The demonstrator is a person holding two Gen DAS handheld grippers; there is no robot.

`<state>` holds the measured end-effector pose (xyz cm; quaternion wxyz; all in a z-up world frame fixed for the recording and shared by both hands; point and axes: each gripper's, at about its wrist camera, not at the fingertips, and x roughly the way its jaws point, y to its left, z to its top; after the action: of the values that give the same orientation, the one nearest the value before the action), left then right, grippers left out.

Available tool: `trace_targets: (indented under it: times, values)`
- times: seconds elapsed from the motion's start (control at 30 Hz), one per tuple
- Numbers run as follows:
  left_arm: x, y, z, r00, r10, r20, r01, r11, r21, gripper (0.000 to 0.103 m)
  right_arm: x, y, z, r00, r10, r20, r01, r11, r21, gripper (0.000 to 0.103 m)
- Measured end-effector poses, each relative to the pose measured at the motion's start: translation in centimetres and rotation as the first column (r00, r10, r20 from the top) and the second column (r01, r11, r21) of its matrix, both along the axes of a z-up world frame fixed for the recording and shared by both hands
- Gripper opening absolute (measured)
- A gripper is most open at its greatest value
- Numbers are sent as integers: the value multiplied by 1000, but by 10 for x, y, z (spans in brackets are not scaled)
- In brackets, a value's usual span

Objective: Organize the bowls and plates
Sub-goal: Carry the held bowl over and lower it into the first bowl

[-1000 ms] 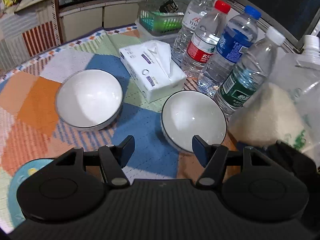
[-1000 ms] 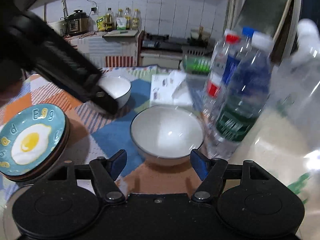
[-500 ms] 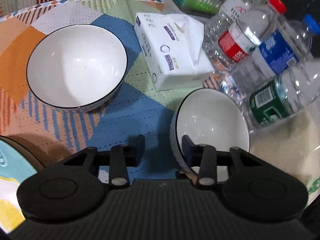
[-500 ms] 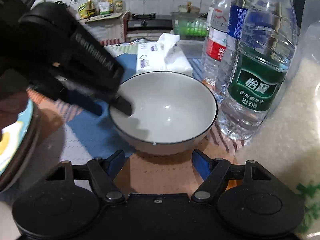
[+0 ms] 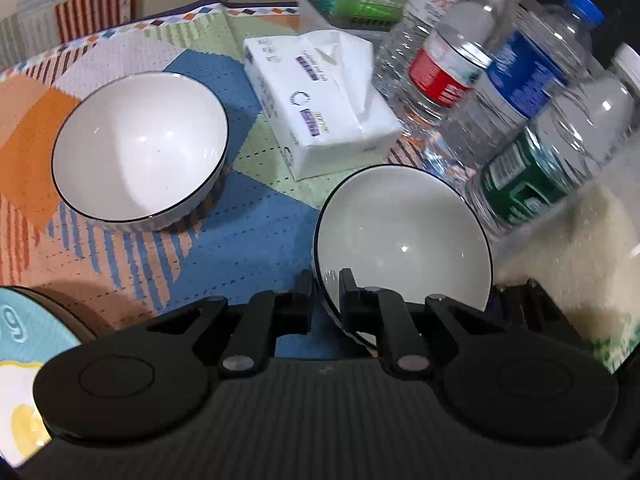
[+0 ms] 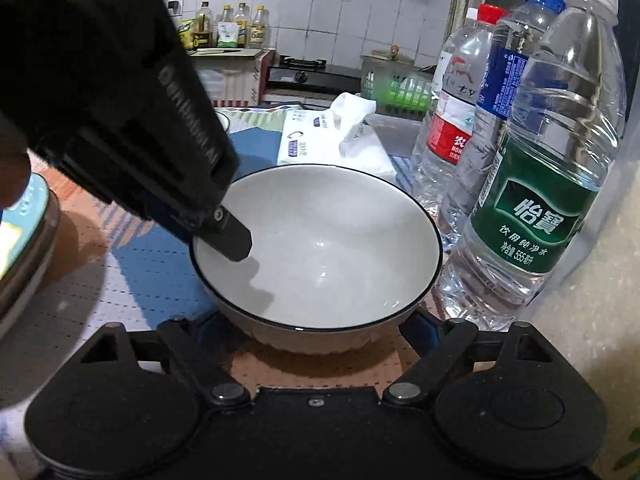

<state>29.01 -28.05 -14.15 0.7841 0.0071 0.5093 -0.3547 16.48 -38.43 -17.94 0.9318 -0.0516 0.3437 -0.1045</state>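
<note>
My left gripper (image 5: 325,294) is shut on the near-left rim of a white bowl with a dark rim (image 5: 404,236), one finger inside, one outside; the bowl is tilted. The same bowl (image 6: 320,248) fills the middle of the right wrist view, with the left gripper's finger (image 6: 232,240) inside its left rim. My right gripper (image 6: 320,332) is open, its fingers on either side of the bowl's near wall. A second white bowl (image 5: 140,148) stands upright to the left. A blue egg-pattern plate (image 5: 24,356) on a brown plate lies at the near left.
A white tissue pack (image 5: 320,104) lies behind the bowls. Several water bottles (image 5: 516,96) stand close to the right of the held bowl, also in the right wrist view (image 6: 544,184). A bag of rice (image 5: 576,260) is at the right. A green basket (image 5: 352,0) sits behind.
My left gripper has closed on the bowl's rim and tilted it. My right gripper has moved closer, its fingers now flanking the bowl's near side.
</note>
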Motion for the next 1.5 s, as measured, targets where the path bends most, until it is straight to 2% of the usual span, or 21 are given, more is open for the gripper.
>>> trace_targets:
  times: [0.13, 0.27, 0.47, 0.7, 0.87, 1.0, 1.1, 1.2, 1.37, 1.5]
  values:
    - [-10, 7, 18, 998, -62, -2, 63, 997, 35, 13, -9, 6, 9, 1000, 21, -3, -21, 1000, 13, 91]
    - [-31, 19, 45, 994, -109, 30, 107, 992, 68, 14, -27, 14, 28, 999, 54, -2, -53, 997, 50, 91]
    - [-57, 46, 81, 993, -105, 53, 101, 992, 75, 14, -57, 36, 59, 994, 110, 30, -111, 992, 54, 91]
    - [-84, 78, 111, 990, -94, 104, 83, 991, 101, 14, -80, 68, 88, 979, 192, 64, -193, 981, 10, 91]
    - [-99, 102, 126, 993, -80, 88, 71, 992, 108, 14, -94, 86, 103, 969, 232, 80, -233, 972, 10, 91]
    - [-110, 120, 124, 997, -54, 46, 50, 996, 78, 14, -104, 98, 113, 957, 283, 61, -283, 959, -17, 91]
    - [-121, 129, 117, 998, -55, 19, 53, 995, 82, 14, -111, 102, 115, 950, 310, 33, -310, 951, -12, 91]
    - [-131, 134, 109, 998, -66, -9, 66, 993, 100, 14, -122, 110, 111, 944, 330, 2, -330, 944, -16, 91]
    - [-140, 140, 91, 995, -71, -64, 79, 990, 117, 15, -133, 114, 100, 939, 342, -41, -341, 940, 29, 91]
    - [-145, 143, 77, 993, -73, -95, 85, 988, 132, 15, -142, 117, 90, 924, 378, -64, -375, 926, 47, 91]
